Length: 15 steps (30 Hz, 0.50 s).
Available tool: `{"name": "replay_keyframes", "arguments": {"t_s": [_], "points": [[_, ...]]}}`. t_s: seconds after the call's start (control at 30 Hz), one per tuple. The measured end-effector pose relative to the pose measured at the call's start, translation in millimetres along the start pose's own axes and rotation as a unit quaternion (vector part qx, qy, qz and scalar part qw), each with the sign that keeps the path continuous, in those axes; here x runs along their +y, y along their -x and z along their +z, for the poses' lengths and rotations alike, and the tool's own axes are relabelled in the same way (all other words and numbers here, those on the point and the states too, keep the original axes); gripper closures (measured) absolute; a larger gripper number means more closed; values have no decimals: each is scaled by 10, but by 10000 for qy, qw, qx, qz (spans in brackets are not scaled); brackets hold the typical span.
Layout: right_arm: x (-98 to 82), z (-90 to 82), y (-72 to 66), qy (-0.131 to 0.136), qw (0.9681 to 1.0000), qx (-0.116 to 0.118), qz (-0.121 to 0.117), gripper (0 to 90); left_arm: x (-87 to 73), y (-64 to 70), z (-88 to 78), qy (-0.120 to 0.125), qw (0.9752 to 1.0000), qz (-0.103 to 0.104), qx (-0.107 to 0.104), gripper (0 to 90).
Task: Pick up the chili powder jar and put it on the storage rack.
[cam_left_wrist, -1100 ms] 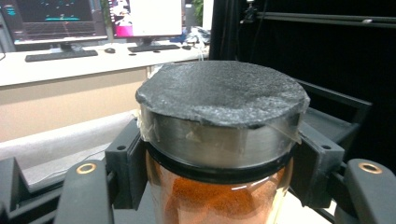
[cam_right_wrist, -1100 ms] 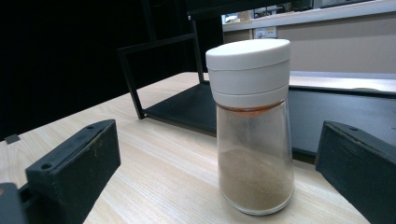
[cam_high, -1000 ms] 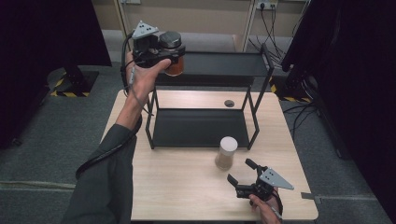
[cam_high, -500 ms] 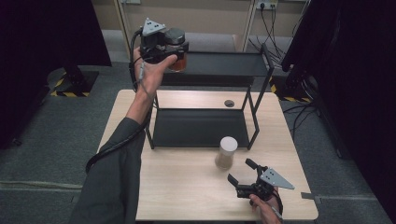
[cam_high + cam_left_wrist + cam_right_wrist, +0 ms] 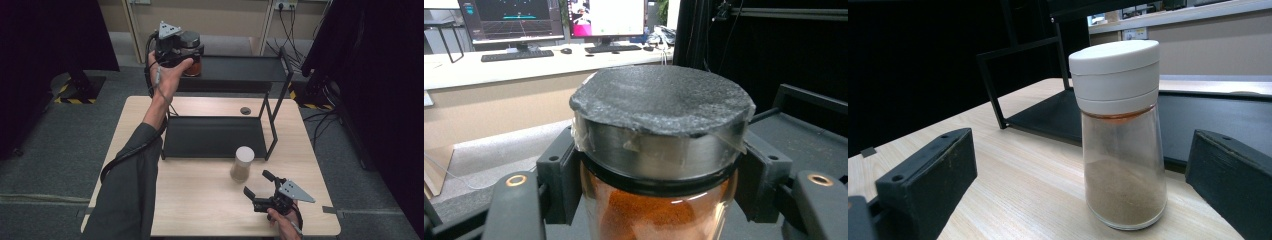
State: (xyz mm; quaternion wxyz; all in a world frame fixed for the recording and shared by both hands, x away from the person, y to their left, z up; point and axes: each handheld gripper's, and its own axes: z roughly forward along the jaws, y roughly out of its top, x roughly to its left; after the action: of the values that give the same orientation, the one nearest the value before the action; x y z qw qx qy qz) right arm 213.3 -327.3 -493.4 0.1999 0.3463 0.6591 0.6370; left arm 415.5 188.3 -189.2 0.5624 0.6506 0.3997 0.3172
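Clamped on a jar of orange powder [image 5: 192, 64] — left gripper [image 5: 186, 50], jaws closed against the glass just under the grey lid, seen close in the left gripper view [image 5: 659, 200], pads [image 5: 561, 180] pressing both sides. Held at the left end of the black shelf rack's [image 5: 272, 107] top tier, jar base at or just over that tier's surface; cannot tell whether touching. Open tier surface stretching right of the jar to the rack's far post. Against the frames from a second earlier: carried rightward and inward from the rack's left edge, now over the tier rather than beside it; grip unchanged.

Standing wide open near the front right of the rack, low over the wooden table [image 5: 200, 200] — right gripper [image 5: 260, 185], nothing between the pads, unmoved from before. Just beyond its jaws, a white-capped shaker [image 5: 242, 164] of brown powder, upright on the table just in front of the rack's lower tray, close to the rack's front right leg; in the right gripper view [image 5: 1120, 135] centred between the two black jaws, apart from both. Bare tabletop left of the shaker along the tray's front edge. A small dark round fitting [image 5: 245, 110] in the table behind the rack's lower tray.

No label or readable writing on either container.
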Motion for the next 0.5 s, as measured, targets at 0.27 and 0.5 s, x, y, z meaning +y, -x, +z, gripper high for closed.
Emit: {"name": "replay_keyframes", "arguments": {"t_s": [0.27,0.5], "points": [[-1,1,-2,-3,10000,5,-7,4,-43,-22,13,11,10000,62,28,318],[-3,4,-5,-6,10000,9,-2,4,-76,-13,12,67,9999,63,49,316]]}}
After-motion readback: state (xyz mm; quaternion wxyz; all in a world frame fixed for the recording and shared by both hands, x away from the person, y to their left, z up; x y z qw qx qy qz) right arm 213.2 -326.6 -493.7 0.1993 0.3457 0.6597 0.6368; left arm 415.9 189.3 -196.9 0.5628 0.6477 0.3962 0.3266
